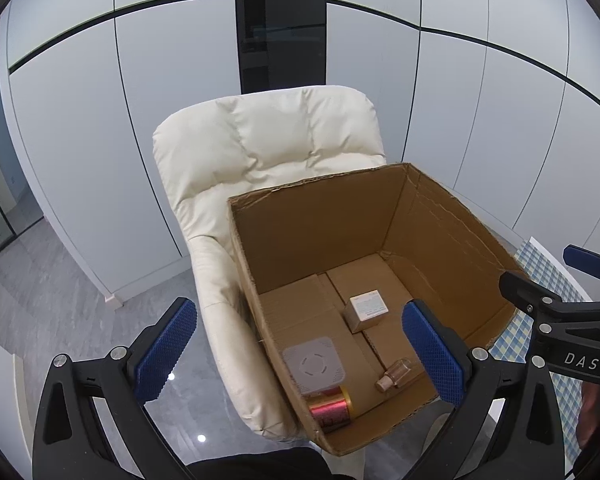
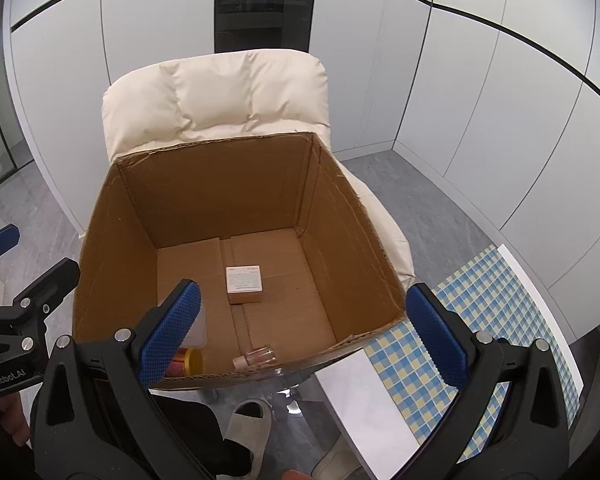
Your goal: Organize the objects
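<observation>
An open cardboard box (image 1: 324,224) (image 2: 220,184) stands on a cream padded chair (image 1: 268,136) (image 2: 216,96). Inside lie a small tan box with a white label (image 1: 366,310) (image 2: 244,283), a white square device (image 1: 314,364) (image 2: 200,322), a small clear bottle on its side (image 1: 394,372) (image 2: 258,356) and a red and gold can (image 1: 332,406) (image 2: 186,362). My left gripper (image 1: 300,354) is open and empty above the box's near left wall. My right gripper (image 2: 304,334) is open and empty above the box's near edge.
A table edge with a blue and yellow checked cloth (image 2: 472,320) (image 1: 548,280) lies right of the box. Grey floor (image 1: 60,300) surrounds the chair. White wall panels (image 2: 480,80) stand behind. The person's slippered foot (image 2: 246,428) is below the box.
</observation>
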`<act>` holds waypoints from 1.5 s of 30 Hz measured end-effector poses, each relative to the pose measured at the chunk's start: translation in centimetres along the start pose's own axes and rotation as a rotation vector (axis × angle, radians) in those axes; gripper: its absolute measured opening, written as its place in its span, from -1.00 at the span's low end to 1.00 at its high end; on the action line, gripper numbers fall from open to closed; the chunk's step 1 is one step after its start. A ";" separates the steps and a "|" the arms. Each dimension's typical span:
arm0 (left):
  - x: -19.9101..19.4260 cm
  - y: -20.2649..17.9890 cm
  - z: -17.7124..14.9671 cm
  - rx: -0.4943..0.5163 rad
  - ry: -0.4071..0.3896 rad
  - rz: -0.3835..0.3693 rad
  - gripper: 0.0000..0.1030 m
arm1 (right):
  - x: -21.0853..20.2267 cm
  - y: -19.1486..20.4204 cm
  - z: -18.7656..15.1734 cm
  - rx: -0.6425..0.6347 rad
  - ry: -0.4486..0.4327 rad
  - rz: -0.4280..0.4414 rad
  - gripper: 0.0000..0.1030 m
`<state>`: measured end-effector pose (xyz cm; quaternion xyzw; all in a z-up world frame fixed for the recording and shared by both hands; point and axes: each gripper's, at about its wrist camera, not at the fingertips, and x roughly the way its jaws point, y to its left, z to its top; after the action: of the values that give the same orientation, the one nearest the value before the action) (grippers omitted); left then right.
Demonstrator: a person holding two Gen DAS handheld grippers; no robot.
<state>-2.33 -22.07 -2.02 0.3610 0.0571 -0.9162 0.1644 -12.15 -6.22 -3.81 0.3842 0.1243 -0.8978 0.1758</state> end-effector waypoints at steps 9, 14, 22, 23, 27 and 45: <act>0.3 -1.5 0.2 0.017 0.001 -0.023 0.99 | -0.1 -1.4 -0.4 0.011 0.003 -0.022 1.00; 0.4 -2.5 0.3 0.031 0.000 -0.036 0.99 | -0.1 -2.3 -0.6 0.021 0.005 -0.032 1.00; 0.8 -4.2 0.5 0.050 0.002 -0.061 0.99 | -0.3 -4.1 -1.1 0.049 0.011 -0.058 1.00; 0.8 -4.4 0.5 0.054 0.002 -0.064 0.99 | -0.4 -4.4 -1.2 0.054 0.013 -0.062 1.00; 0.8 -5.5 0.6 0.070 0.001 -0.076 0.99 | -0.5 -5.3 -1.6 0.069 0.017 -0.070 1.00; 1.0 -10.9 0.7 0.132 0.003 -0.147 0.99 | -1.7 -10.6 -3.5 0.138 0.028 -0.137 1.00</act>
<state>-7.25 -12.22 -2.37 0.3674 0.0233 -0.9269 0.0727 -13.16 4.97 -4.02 0.3985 0.0904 -0.9087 0.0854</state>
